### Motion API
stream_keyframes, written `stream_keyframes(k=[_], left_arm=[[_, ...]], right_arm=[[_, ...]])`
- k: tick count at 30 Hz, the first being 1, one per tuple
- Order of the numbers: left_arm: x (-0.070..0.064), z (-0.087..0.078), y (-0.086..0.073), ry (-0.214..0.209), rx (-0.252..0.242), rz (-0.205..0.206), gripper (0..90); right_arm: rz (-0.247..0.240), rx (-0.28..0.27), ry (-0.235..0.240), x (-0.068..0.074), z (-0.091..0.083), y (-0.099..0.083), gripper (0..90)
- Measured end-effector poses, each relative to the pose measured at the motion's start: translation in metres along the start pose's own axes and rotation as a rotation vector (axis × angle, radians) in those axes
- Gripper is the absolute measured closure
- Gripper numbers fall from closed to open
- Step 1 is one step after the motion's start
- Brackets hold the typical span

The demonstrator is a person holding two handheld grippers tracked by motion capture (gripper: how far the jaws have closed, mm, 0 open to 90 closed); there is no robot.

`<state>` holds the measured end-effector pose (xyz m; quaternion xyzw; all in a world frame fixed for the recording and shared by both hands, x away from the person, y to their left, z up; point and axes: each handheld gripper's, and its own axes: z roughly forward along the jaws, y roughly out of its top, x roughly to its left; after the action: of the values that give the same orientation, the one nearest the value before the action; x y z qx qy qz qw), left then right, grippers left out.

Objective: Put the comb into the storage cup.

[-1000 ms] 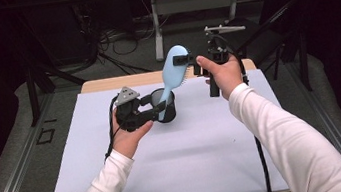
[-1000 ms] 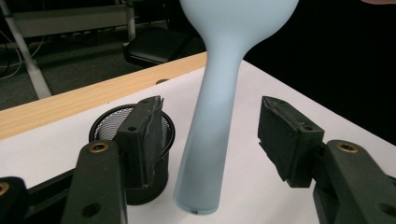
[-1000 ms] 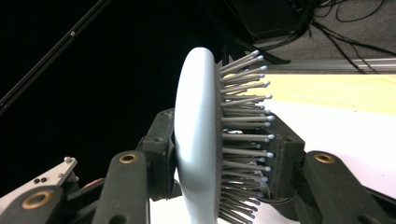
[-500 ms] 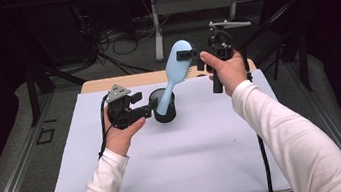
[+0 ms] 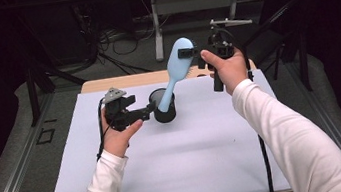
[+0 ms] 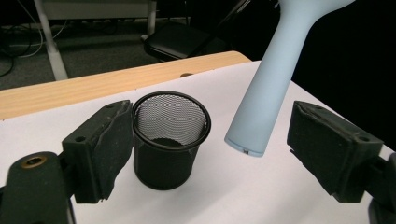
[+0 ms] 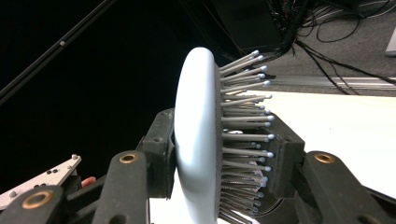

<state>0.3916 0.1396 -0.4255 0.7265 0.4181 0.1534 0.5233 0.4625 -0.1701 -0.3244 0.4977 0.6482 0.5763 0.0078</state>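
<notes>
Right hand-held gripper (image 5: 187, 52) clamps the bristled blue hairbrush (image 5: 175, 70); left hand-held gripper (image 6: 210, 154) gapes around mesh cup (image 6: 169, 135).

Person in white long sleeves (image 5: 283, 125); black grippers with padded jaws, brass screws, trailing black cables, grey triangular plates.

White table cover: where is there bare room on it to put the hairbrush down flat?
The white table cover is bare across its near half, between the two sleeves, and along its right part beyond the mesh cup. It is crowded around that cup: the left hand-held gripper is open beside it, and the hairbrush, clamped by the right hand-held gripper, hangs there.
</notes>
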Motion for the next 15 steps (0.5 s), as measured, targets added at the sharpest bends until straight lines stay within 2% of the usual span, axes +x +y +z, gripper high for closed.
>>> stream_keyframes(k=[4,8,11,13,15], left_arm=[[0.004,0.001,-0.003,0.000,-0.001,-0.029,9.1],[0.009,0.000,-0.007,0.004,-0.005,-0.037,6.0],[0.011,-0.002,-0.009,-0.013,-0.008,-0.041,0.5],[0.013,-0.004,-0.010,-0.016,-0.012,-0.036,0.6],[0.014,-0.005,-0.010,-0.023,-0.015,-0.055,0.6]], right_arm=[[-0.017,-0.004,-0.014,0.001,0.001,0.000,52.5],[-0.025,-0.009,-0.019,0.003,0.004,0.001,52.4],[-0.039,-0.010,-0.030,0.005,0.006,0.001,52.4],[-0.043,-0.013,-0.032,0.006,0.008,0.001,52.4],[-0.052,-0.016,-0.038,0.007,0.009,0.002,52.4]])
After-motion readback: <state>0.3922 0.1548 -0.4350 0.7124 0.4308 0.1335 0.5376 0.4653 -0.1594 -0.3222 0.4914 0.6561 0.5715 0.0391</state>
